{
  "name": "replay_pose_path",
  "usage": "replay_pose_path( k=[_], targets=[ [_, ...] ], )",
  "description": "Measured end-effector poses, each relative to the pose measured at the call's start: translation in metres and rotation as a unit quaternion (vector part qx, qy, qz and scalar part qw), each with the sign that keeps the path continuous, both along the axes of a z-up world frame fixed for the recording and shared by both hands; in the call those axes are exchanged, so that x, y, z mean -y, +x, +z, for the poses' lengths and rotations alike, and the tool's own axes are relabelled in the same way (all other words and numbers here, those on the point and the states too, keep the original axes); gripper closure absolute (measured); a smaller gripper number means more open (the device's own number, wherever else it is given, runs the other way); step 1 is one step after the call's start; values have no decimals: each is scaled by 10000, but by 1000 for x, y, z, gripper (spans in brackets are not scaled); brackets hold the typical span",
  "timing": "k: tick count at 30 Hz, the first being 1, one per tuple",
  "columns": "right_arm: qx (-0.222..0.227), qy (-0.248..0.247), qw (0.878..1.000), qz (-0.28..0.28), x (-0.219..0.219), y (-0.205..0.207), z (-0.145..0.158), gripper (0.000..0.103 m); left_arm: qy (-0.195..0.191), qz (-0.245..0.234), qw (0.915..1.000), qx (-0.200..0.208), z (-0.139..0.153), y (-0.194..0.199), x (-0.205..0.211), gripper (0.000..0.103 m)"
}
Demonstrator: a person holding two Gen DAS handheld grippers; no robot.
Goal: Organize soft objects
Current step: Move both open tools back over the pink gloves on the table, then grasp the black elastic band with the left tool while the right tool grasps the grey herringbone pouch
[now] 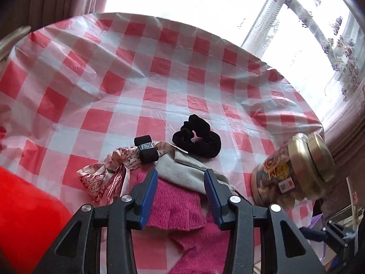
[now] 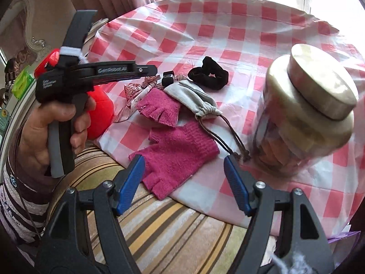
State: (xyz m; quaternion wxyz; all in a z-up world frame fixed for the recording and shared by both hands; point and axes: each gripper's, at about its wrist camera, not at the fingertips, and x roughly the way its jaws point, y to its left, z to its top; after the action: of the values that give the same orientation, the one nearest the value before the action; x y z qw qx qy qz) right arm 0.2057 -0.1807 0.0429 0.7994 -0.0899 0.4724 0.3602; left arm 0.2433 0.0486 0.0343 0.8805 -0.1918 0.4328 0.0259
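Two pink fingerless gloves lie at the table's near edge: the far glove (image 1: 175, 205) (image 2: 159, 107) and the near glove (image 1: 200, 251) (image 2: 175, 157). A grey drawstring pouch (image 1: 182, 173) (image 2: 194, 98) overlaps the far glove. Behind them lie a black scrunchie (image 1: 198, 137) (image 2: 209, 74), a small black roll (image 1: 146, 148) and a patterned satin scarf (image 1: 109, 173). My left gripper (image 1: 181, 175) (image 2: 157, 76) hovers open over the pouch and far glove, its pads apart and pressing nothing. Open as well, my right gripper (image 2: 183, 159) frames the near glove from above.
A red-and-white checked cloth covers the round table (image 1: 159, 68) (image 2: 228, 22). A gold-lidded jar (image 1: 294, 171) (image 2: 305, 118) stands at the right. At the left sits a red soft object (image 1: 22, 205) (image 2: 100, 111). A striped cushion (image 2: 159, 228) lies below the table edge. A hand (image 2: 57, 123) holds the left gripper.
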Motion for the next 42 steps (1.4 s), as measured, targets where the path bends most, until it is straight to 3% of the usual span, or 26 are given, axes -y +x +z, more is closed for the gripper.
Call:
replay_pose_path(
  k=[5, 12, 18, 20, 25, 34, 36, 37, 38, 42],
  targets=[
    [179, -134, 9997, 142, -29, 16, -5, 28, -246, 397, 9977, -495, -31, 40, -21, 66],
    [330, -399, 9985, 179, -64, 48, -27, 28, -55, 658, 9945, -809, -57, 64, -34, 66],
    [345, -744, 9966, 110, -82, 72, -52, 28, 142, 531, 9944, -901, -73, 78, -32, 66],
    [281, -805, 9963, 61, -84, 79, -60, 28, 236, 482, 9948, -865, -77, 81, -31, 71],
    [129, -973, 9952, 9, -89, 92, -78, 28, 275, 394, 9971, -590, -72, 75, -32, 72],
    [122, -1027, 9946, 29, -95, 102, -92, 28, -50, 395, 9988, 293, -26, 40, -33, 72],
    [124, -991, 9950, 58, -95, 102, -92, 40, -44, 427, 9982, 417, -20, 35, -32, 72],
    [130, -991, 9949, 99, -96, 102, -92, 56, -46, 436, 9980, 463, -17, 33, -32, 72],
    [155, -1013, 9947, 108, -96, 100, -92, 62, -52, 434, 9978, 488, -16, 33, -31, 72],
    [185, -856, 9961, 130, -91, 95, -81, 67, -91, 402, 9979, 502, -17, 31, -29, 72]
  ],
)
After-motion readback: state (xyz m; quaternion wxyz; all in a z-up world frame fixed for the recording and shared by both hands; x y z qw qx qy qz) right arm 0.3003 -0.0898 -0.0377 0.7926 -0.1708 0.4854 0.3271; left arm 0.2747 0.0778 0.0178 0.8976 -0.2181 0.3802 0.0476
